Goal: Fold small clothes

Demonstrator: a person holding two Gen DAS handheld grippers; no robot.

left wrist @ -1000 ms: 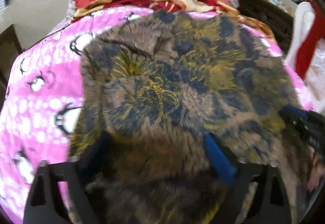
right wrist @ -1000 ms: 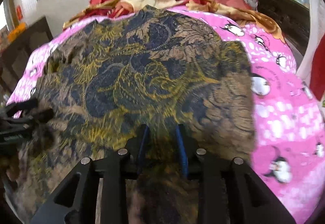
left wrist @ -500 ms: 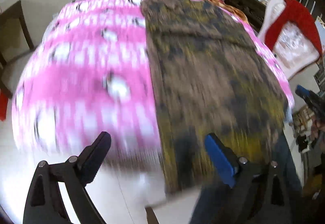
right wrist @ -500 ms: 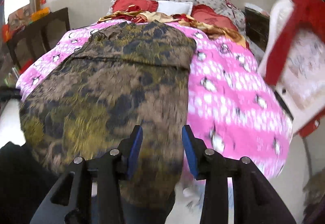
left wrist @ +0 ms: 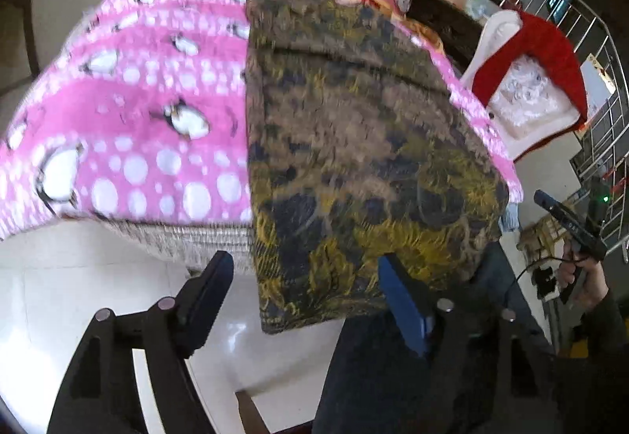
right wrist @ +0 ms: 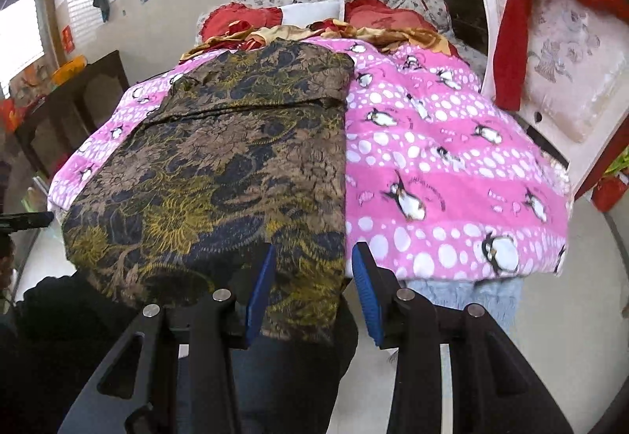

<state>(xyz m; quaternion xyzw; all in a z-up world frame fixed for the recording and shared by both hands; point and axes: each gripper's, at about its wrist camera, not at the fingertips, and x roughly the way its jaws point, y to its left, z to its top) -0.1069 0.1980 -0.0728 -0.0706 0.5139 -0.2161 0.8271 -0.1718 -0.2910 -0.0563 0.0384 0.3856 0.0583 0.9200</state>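
Observation:
A brown, navy and yellow patterned garment [left wrist: 354, 143] lies spread flat on the pink penguin blanket [left wrist: 137, 111], its near edge hanging over the bed's front. It also shows in the right wrist view [right wrist: 236, 174] on the blanket [right wrist: 452, 174]. My left gripper [left wrist: 306, 300] is open and empty, held off the bed near the garment's front left corner. My right gripper [right wrist: 312, 284] is open and empty, just in front of the garment's front right corner. The right gripper also shows far right in the left wrist view [left wrist: 566, 217].
Red pillows and a gold-red cloth [right wrist: 314, 25] pile up at the head of the bed. A white chair with a red cloth over it [right wrist: 550, 41] stands right of the bed. A dark wooden cabinet [right wrist: 78, 100] stands on the left. White tiled floor [left wrist: 59, 296] lies below.
Both grippers let go of the garment and pulled back from the bed. The garment now lies flat on the blanket. Both sets of fingers opened.

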